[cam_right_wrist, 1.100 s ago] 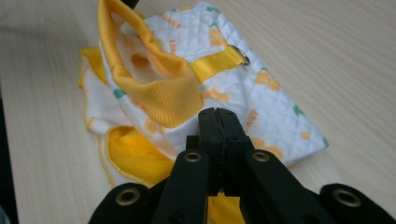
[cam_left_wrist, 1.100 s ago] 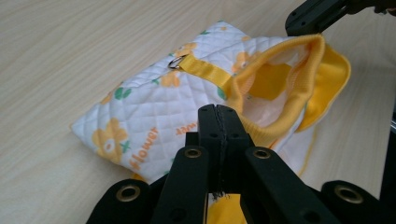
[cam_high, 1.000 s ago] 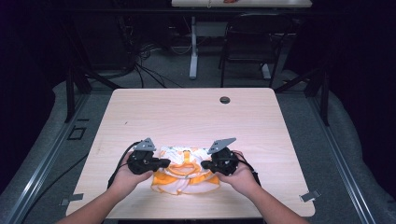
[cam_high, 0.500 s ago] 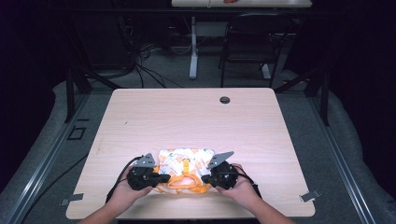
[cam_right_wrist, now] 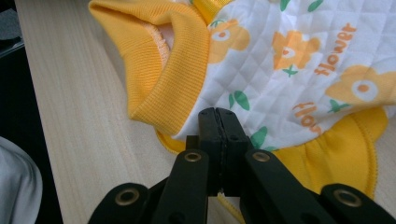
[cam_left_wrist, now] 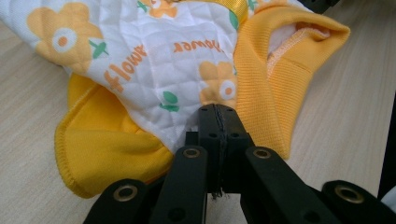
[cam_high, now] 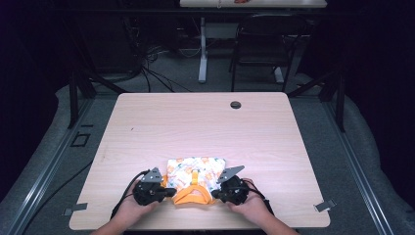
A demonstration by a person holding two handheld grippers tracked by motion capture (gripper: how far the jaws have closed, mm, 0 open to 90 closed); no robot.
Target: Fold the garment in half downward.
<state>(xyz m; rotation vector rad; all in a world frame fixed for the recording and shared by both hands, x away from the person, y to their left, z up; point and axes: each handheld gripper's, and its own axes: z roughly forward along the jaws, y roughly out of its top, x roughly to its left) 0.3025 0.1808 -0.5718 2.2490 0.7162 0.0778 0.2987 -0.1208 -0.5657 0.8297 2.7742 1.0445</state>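
Observation:
A small quilted garment point(cam_high: 195, 172), white with orange flowers and yellow ribbed trim, lies near the table's front edge. Its yellow collar point(cam_high: 193, 195) points toward the person. My left gripper point(cam_high: 169, 192) is shut on the garment's left side, and in the left gripper view the jaws point(cam_left_wrist: 218, 113) pinch the white quilted cloth point(cam_left_wrist: 154, 60) beside a yellow cuff. My right gripper point(cam_high: 215, 195) is shut on the right side. In the right gripper view its jaws point(cam_right_wrist: 218, 115) clamp the fabric point(cam_right_wrist: 289, 70) next to the ribbed collar point(cam_right_wrist: 182, 70).
The light wooden table point(cam_high: 195, 122) has a dark round grommet point(cam_high: 235, 104) near its far edge. A black chair point(cam_high: 266, 44) and cables stand on the floor beyond it. Both hands sit close to the front edge.
Both grippers have drawn the garment toward the front edge of the table. It now lies flatter, with the collar toward the person.

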